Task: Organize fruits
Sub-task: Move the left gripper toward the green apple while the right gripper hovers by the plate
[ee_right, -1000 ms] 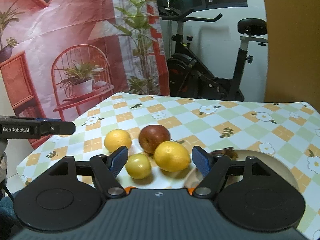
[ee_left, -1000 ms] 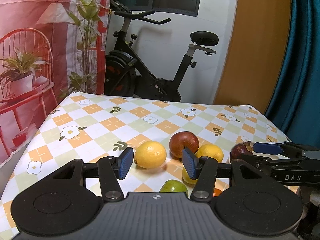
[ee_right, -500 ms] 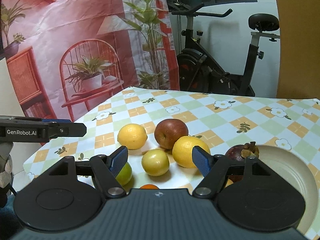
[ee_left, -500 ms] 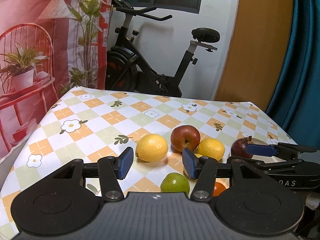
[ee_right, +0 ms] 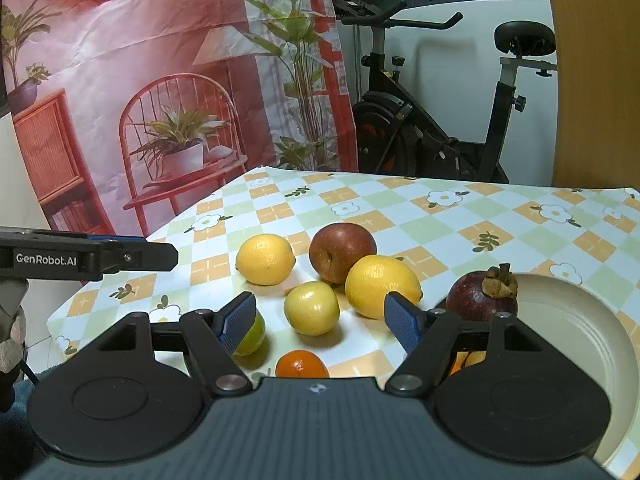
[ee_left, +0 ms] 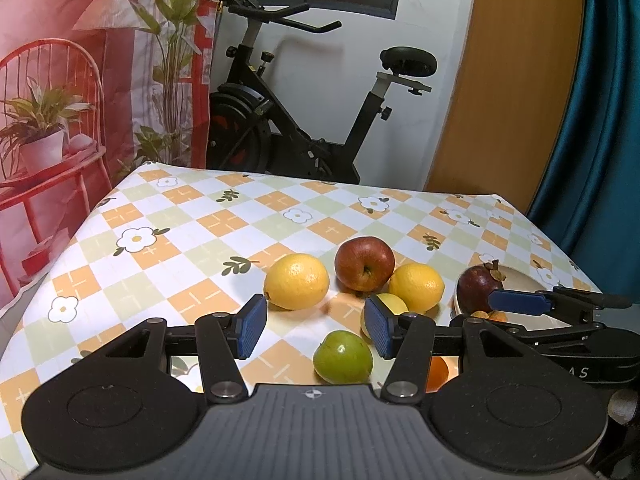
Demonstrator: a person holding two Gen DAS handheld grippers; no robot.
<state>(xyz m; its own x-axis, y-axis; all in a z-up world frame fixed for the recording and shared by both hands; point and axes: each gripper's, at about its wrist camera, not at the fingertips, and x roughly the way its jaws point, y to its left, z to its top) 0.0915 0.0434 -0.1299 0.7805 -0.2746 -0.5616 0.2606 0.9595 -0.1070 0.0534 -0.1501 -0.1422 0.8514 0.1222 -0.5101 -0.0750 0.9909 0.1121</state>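
— Fruits are sitting loose on the tablecloth (ee_left: 180,216) in the left wrist view, green apple (ee_left: 342,357) at 6 o'clock; the left gripper (ee_left: 312,326) is hovering apart, empty.

— In the right wrist view, the right gripper (ee_right: 320,322) is gaping, empty; only a mangosteen (ee_right: 476,300) is touching the plate (ee_right: 568,332) at 3 o'clock. Sorting looks barely begun.

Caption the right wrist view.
Open right gripper above loose fruit; mangosteen on the plate.

A checked cloth (ee_right: 420,224) covers the desk. Mid-frame lie two lemons (ee_right: 265,258), an apple (ee_right: 342,251) and smaller fruit. A plate (ee_right: 576,332) sits lower right.
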